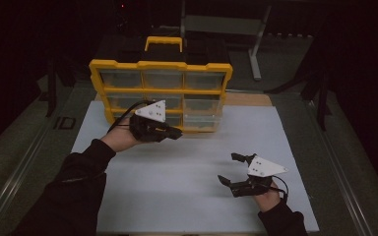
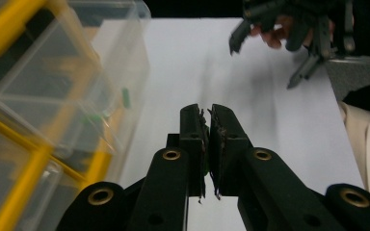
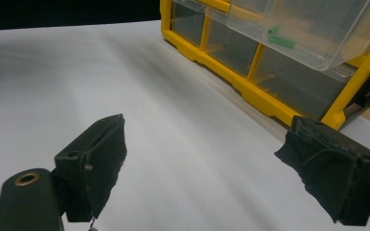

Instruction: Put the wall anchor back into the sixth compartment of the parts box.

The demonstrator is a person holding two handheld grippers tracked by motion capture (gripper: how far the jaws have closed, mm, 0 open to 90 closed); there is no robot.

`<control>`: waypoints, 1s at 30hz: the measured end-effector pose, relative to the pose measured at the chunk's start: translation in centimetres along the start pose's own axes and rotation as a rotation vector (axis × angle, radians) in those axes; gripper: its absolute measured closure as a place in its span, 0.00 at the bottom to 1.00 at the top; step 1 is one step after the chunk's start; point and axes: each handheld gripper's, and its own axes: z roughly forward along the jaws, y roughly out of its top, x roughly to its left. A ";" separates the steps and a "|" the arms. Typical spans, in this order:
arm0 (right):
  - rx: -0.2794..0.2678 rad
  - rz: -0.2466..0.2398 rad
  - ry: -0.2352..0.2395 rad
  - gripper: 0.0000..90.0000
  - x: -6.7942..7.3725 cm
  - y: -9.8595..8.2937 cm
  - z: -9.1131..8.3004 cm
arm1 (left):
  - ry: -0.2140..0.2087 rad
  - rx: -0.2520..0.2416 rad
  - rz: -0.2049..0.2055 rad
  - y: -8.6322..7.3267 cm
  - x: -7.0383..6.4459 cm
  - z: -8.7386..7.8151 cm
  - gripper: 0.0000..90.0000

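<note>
- Yellow organizer (image 1: 160,93), a case of clear drawers with a carry handle on top, is seen standing upright at the 12 o'clock edge of the white mat (image 1: 197,196) in the high view.
- White mat is spread over the table from the case's foot down to 6 o'clock, and its middle lies bare.
- Left gripper (image 1: 176,132) is held at about 10 o'clock of the mat's centre, just in front of the case's bottom row; whether it touches the case cannot be told.
- Its jaws are pressed together in the left gripper view, with something thin and greenish possibly caught between the pads, too small to be made out.
- Right gripper (image 1: 230,169) is held low over the mat at about 4 o'clock, well apart from the case, with its jaws spread wide and nothing between them.
- Pulled-out clear drawer (image 3: 294,29) is seen jutting from the case at 1 o'clock in the right gripper view.
- Small green pieces (image 3: 278,38) are seen lying inside that drawer.
</note>
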 end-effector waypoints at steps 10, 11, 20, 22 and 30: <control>-0.003 0.000 -0.001 0.16 -0.1 0.0 -0.1 | 0.032 -0.040 0.017 3.6 2.2 -1.4 0.93; -0.003 0.001 -0.001 0.16 -0.1 0.0 -0.1 | 0.038 -0.039 0.020 3.9 2.4 -1.5 0.93; -0.004 0.003 -0.001 0.16 -0.1 0.0 -0.1 | 0.062 -0.068 0.024 5.9 3.8 -1.1 0.93; -0.002 0.004 -0.001 0.16 -0.1 0.0 -0.1 | 0.073 -0.065 0.031 6.2 3.9 -0.6 0.93; -0.002 -0.002 0.000 0.16 -0.1 0.0 0.0 | 0.076 -0.056 -0.046 7.0 5.5 1.2 0.93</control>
